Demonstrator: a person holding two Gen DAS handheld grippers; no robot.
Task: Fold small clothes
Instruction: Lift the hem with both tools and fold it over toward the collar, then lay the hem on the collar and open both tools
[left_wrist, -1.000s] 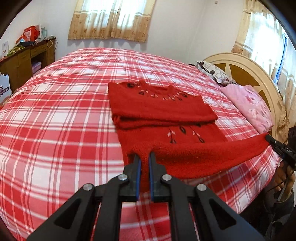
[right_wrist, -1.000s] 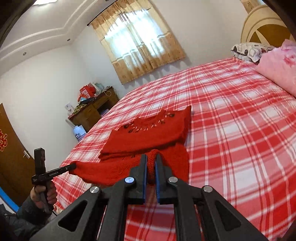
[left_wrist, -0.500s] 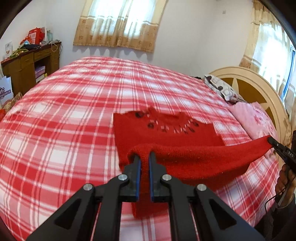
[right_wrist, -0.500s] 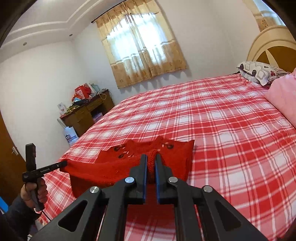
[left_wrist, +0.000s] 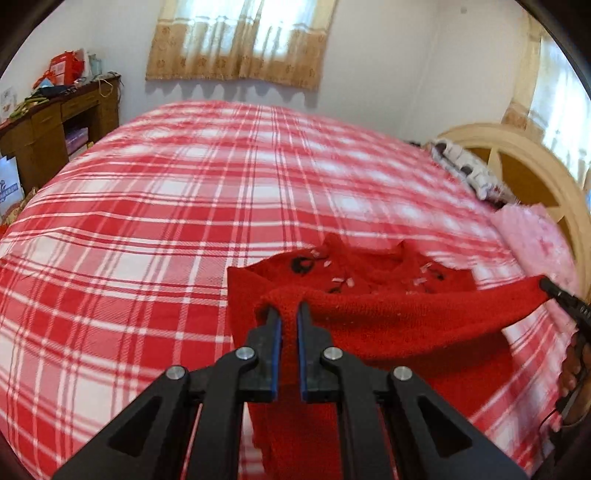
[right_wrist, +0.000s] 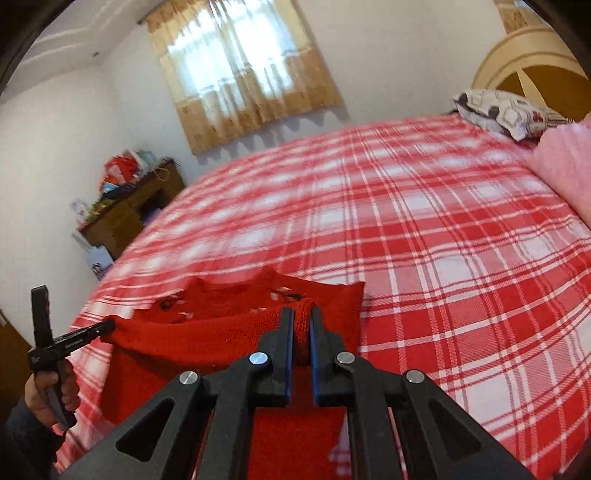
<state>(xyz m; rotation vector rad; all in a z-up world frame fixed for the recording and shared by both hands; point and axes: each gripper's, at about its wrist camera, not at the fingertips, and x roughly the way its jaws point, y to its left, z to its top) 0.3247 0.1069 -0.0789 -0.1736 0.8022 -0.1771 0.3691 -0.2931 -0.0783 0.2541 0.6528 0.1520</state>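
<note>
Near the bed's front edge, held up off the red-and-white plaid cover: a red knitted sweater, stretched taut between two hand-held grippers. Pinched at one folded corner by the left gripper, jaws pressed together on a bunched bit of knit, fingers angled downward toward the cover. Pinched at the opposite corner by the right gripper, jaws likewise clamped tight on a thick ridge of the knit, pointing down at a shallower slant. Seen from the right wrist view: left gripper far out at the left, its black tip biting the sweater's edge, gripped by a hand wrapped around the handle, dark sleeve below. Seen from the left wrist view: right gripper's tip at the far right, fingers of the holding hand only partly visible at the frame edge. Beyond the raised edge, lying flat on the cover: the sweater's upper part with neckline and small dark-and-pale embroidered motifs. Toward the bed's head end: pink pillow, patterned pillow and a curved wooden headboard. Off the bed's far left corner: a cluttered wooden desk.
</note>
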